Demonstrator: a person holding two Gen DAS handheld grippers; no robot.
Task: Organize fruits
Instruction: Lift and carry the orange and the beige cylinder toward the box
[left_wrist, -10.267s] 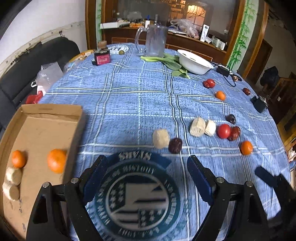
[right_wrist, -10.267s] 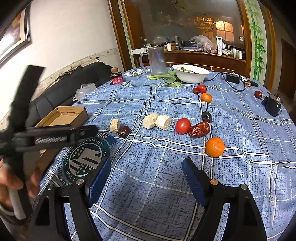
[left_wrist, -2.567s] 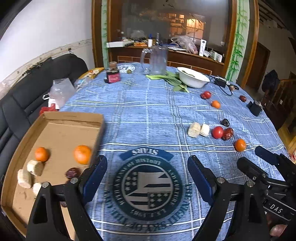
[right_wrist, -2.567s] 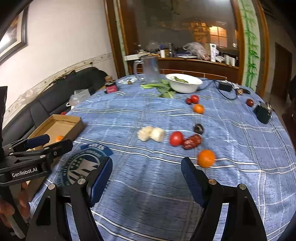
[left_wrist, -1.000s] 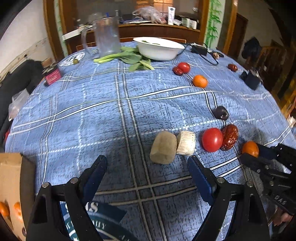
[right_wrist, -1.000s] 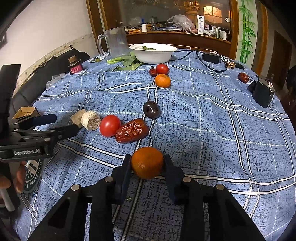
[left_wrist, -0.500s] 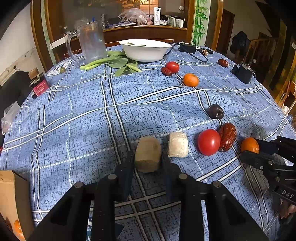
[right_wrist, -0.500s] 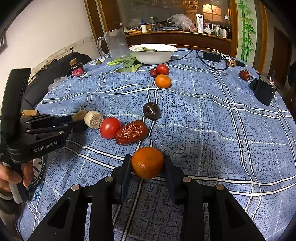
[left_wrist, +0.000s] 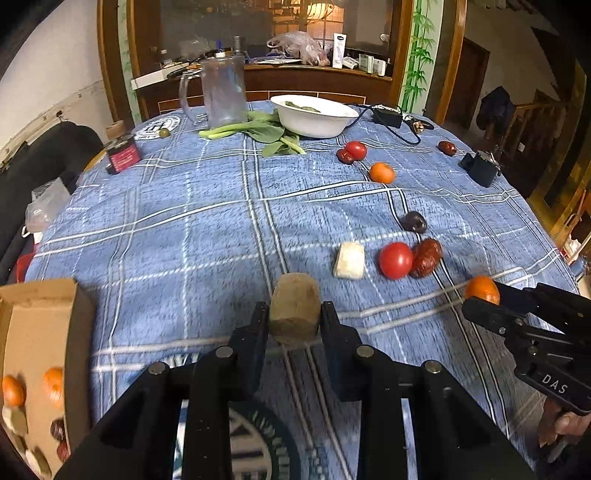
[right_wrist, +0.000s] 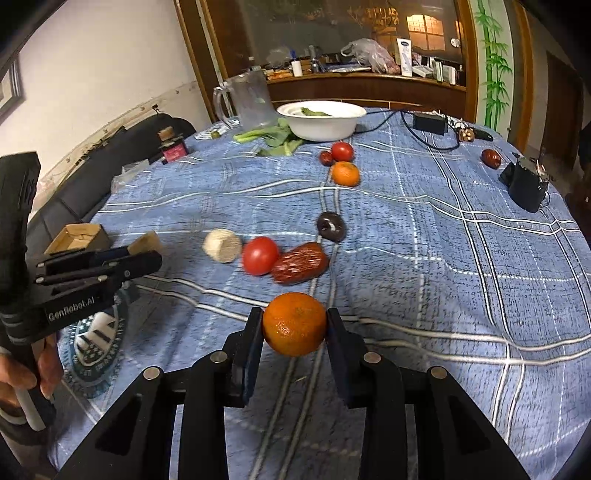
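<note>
Two pieces in hand, one per side. My left gripper (left_wrist: 294, 320) has just closed its jaws on the tan chunk (left_wrist: 294, 308); my right gripper (right_wrist: 294, 328) has its jaws clamped on a mandarin (right_wrist: 294, 323). Both pieces look clear of the blue-checked surface (left_wrist: 184, 229), though blur makes that hard to confirm.

Near left: cardboard box (left_wrist: 40, 325), already holding two mandarins, pale chunks and dark dates. Its near end is cut off by the frame, so no full count.

Mid surface, left to collect: white chunk (left_wrist: 349, 260), tomato (left_wrist: 395, 260) touching a red date (left_wrist: 426, 257), a dark fruit (left_wrist: 414, 221) just beyond.

Farther: another mandarin (left_wrist: 382, 172), a second tomato (left_wrist: 356, 149) with a small date beside it, a lone date (left_wrist: 447, 147) near the right edge.

Judgement: roughly half done. Far back, greens, a white bowl (left_wrist: 314, 117) and a glass mug (left_wrist: 221, 92); bowl contents are unclear.
</note>
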